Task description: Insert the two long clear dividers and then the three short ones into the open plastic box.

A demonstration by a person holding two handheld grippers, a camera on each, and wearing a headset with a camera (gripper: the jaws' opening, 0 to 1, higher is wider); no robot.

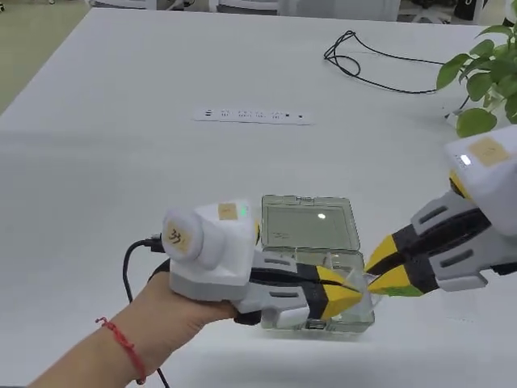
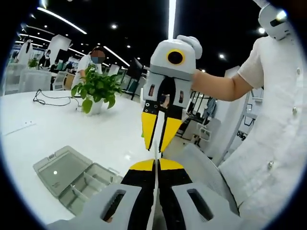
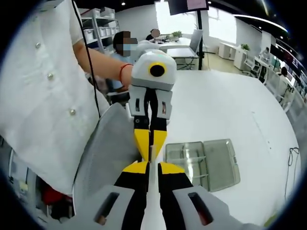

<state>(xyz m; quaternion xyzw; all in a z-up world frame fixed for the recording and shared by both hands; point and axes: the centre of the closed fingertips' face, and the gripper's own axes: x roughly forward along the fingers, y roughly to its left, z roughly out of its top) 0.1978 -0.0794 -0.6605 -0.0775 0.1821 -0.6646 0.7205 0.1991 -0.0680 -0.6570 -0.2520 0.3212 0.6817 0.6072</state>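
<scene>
No text reads clearly. A round yellow sticker [image 1: 176,237] on the left gripper [image 1: 358,292] carries handwritten marks, perhaps digits, too blurred to tell. The white strip [image 1: 253,115] on the table [image 1: 97,121] bears small dark marks, also unreadable.

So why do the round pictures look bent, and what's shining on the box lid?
Head view: sharp; a ceiling light mirrors as a bright spot on the open lid, and the clear divider at the jaw tips nearly vanishes. Left gripper view: fisheye bends the ceiling light strips and washes out the white table. Right gripper view: same bending, edges smeared.
</scene>
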